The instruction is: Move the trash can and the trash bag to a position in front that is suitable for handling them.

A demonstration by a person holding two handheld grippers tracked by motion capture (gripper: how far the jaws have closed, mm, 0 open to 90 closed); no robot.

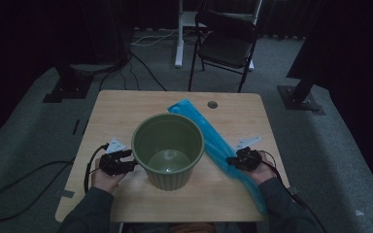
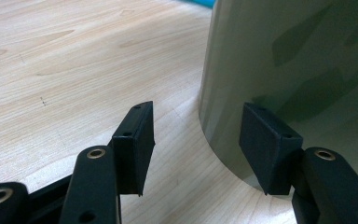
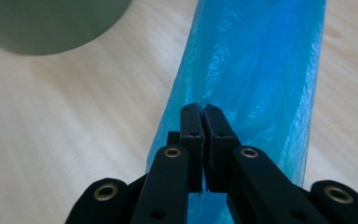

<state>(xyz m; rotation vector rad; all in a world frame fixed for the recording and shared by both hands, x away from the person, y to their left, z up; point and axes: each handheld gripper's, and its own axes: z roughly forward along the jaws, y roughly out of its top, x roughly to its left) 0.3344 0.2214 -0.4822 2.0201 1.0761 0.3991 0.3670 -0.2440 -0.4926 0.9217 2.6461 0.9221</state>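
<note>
One green bin (image 1: 168, 150) stands upright near the middle of the wooden table (image 1: 126, 109), toward the person's side, its mouth open upward; the high view shows a bare, pale-lit bottom inside. Its wall is ribbed near the base and smooth higher up. Just to its right lies a blue plastic bag (image 1: 213, 141), flattened into a long, crinkled, translucent strip that runs diagonally from the far middle of the table to the near right edge, where its end reaches the table's border.

The left gripper (image 2: 196, 144) sits against the bin's left side with its jaws spread apart, one pad in front of the bin's wall, the other over bare wood. The right gripper (image 3: 200, 140) has its jaws pressed together on a fold of the bag near the strip's left edge.

Bare tabletop lies open on the far left and along the near edge in front of the bin. A black folding chair (image 1: 226, 43) stands on the grey carpet beyond the table.
</note>
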